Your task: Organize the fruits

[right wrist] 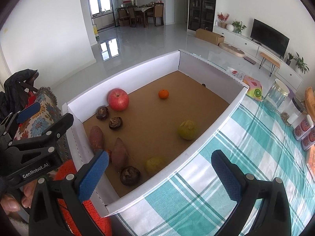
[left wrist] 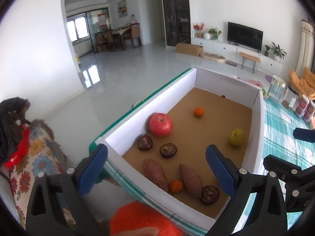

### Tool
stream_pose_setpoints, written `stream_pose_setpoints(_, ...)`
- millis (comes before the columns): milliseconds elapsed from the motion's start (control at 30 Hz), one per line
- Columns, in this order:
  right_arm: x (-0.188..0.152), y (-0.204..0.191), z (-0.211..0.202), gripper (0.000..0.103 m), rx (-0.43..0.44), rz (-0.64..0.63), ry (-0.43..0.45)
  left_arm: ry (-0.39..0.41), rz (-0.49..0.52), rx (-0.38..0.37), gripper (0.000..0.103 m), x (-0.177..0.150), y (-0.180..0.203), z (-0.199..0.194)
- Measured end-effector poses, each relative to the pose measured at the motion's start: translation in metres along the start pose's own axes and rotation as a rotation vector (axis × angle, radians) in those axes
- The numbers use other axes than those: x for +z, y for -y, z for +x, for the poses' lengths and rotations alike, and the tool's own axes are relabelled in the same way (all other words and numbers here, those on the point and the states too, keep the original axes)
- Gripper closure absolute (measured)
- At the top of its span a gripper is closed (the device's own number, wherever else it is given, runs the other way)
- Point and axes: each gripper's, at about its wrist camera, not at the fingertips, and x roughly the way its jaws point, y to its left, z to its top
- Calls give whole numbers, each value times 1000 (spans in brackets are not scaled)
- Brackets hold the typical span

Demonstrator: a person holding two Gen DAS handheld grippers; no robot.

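Fruits lie scattered in the box on the checked cloth: the apple by the far-left wall, two pears toward the right, one orange mid-floor and another wedged between sweet potatoes, with dark mushrooms mixed among them. Both the left gripper and right gripper hover spread wide, holding nothing. No sorting step is evident; a grasp would need a jaw-width descent over one fruit.

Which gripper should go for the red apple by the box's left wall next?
Left, probably. The left gripper hangs open over the white cardboard box, with the red apple just ahead. The right gripper is open too, but sits over the box's near-right wall and the checked tablecloth.
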Motion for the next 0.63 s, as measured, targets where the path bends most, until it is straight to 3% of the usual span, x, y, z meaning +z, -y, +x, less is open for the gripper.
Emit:
stream_pose_setpoints(167,2,-2,1,0,-21,-12,-6,-23,-20,-37,3,-2,-5,-1)
stream_pose_setpoints(633,2,-9,8,0,-25,-22,-27,-75,-38,-29,2,-4,-7,8)
